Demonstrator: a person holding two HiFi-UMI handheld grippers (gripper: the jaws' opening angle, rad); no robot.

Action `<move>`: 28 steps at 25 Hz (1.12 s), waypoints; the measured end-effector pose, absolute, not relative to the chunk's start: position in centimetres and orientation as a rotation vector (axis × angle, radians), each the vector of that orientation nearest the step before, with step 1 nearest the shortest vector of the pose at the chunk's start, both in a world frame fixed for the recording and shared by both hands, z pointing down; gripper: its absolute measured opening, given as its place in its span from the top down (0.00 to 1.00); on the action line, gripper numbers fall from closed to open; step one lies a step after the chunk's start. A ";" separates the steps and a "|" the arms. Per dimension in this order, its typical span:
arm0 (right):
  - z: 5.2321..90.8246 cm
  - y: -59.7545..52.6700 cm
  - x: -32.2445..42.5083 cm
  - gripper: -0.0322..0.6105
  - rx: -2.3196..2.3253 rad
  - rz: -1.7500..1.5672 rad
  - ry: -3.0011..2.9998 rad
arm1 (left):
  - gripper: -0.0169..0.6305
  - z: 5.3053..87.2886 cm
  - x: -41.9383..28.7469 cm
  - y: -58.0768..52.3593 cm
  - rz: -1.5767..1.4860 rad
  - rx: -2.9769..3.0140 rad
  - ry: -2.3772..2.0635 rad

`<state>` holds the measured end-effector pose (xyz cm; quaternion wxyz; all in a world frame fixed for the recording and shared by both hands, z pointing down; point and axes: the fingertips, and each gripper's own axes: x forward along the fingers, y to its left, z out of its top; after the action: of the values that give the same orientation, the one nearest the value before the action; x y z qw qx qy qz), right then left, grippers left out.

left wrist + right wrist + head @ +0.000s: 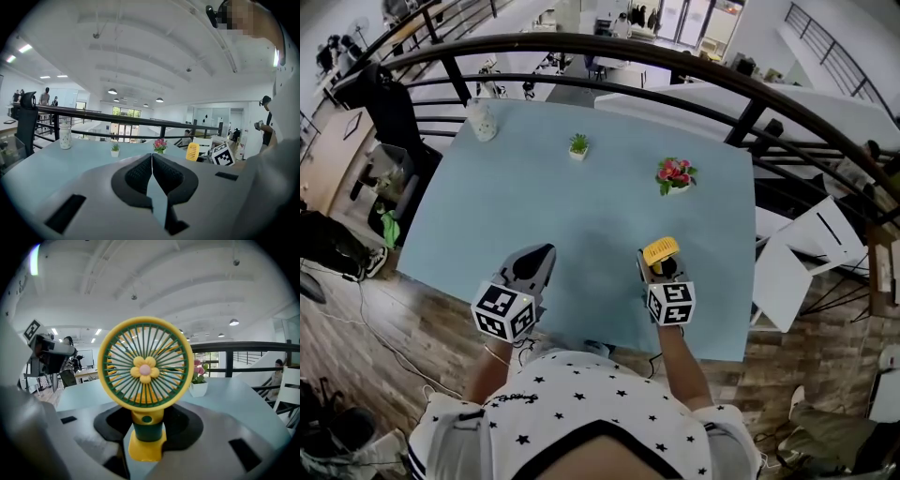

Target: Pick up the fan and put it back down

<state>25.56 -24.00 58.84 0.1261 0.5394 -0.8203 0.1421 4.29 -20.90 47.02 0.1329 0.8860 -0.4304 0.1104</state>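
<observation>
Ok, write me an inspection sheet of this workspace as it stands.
Surface: light blue table, rectangular top.
Job's things: yellow fan, upright, gripped by its stem.
Clutter: white bottle, small green plant and pink flower pot, all along the table's far side.
Grippers: left claw shut, nothing in it; right claw shut on the fan.
Cables: thin cable on the wood floor, left of the table.
Surroundings: dark railing beyond the table; white chair to its right.
</observation>
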 end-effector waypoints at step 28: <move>47.5 -23.9 24.8 0.68 1.812 0.362 -2.404 | 0.93 46.2 6.5 -27.2 0.306 2.725 -0.945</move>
<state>24.81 -23.86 47.48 0.0549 0.5968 -0.7916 0.1192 6.45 -27.25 46.20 0.1203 0.9327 -0.3236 0.1047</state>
